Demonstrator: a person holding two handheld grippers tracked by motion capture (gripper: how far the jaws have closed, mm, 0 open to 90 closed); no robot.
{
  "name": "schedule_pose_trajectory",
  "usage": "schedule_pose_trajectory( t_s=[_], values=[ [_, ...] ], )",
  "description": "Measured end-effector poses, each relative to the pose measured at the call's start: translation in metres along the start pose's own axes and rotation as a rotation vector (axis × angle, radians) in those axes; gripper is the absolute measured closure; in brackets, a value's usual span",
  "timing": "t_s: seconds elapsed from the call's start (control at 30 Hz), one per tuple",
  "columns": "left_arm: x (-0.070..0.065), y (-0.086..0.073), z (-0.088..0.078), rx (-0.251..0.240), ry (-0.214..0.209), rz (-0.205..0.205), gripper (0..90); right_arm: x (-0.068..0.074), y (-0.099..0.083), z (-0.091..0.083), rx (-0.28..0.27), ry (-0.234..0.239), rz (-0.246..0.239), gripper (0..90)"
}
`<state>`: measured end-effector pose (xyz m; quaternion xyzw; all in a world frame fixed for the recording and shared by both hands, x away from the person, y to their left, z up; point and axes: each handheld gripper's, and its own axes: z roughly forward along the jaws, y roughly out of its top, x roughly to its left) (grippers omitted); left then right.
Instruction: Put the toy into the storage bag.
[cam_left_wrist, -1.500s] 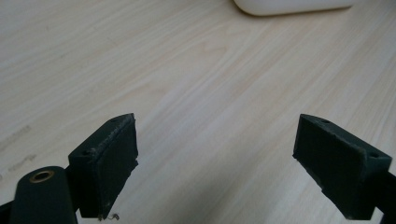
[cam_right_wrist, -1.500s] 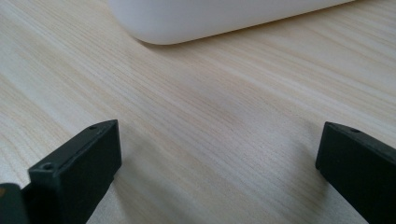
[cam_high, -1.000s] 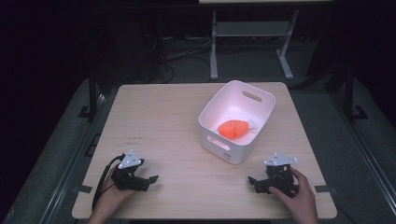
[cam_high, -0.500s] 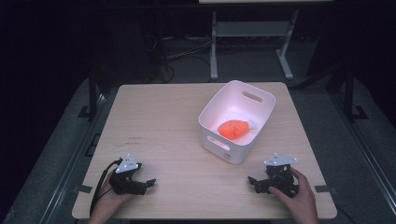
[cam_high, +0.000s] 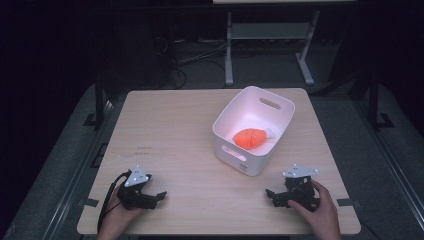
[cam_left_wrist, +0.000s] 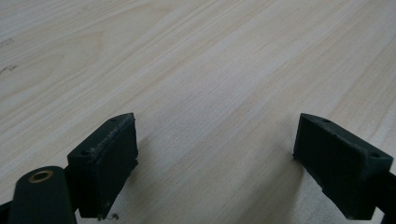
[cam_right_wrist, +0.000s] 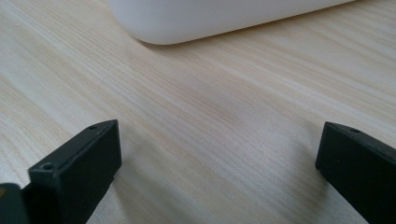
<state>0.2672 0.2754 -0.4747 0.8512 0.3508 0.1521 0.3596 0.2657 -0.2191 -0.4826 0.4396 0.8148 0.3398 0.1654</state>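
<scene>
Hardly anything has shifted: left gripper (cam_high: 159, 195) and right gripper (cam_high: 270, 194) rest with jaws apart, holding nothing. Ahead of the right one, the white bin (cam_high: 252, 155) holds an orange toy (cam_high: 251, 138). No writing is readable.

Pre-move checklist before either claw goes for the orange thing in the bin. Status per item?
1. Left claw open, nothing between its jaws: ok.
2. Right claw open, nothing between its jaws: ok.
3. Orange item inside the white bin, visible from above: ok.
4. Bin upright on the table, open top unobstructed: ok.
5. Bare table between right claw and bin wall: ok.
6. What the orange item is, soft or rigid: cannot tell.
</scene>
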Motion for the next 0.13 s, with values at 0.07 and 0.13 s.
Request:
schedule_pose_trajectory(
  t_s=[0.07, 0.13],
  values=[
    [0.0002, 0.0, 0.0, 0.0, 0.0, 0.002, 12.7, -0.0003, 0.0, 0.0002, -0.003, 0.0, -0.004, 0.0],
    [0.0001, 0.0, 0.0, 0.0, 0.0, 0.002, 12.7, -0.0003, 0.0, 0.0001, -0.002, 0.0, -0.004, 0.0]
  ],
)
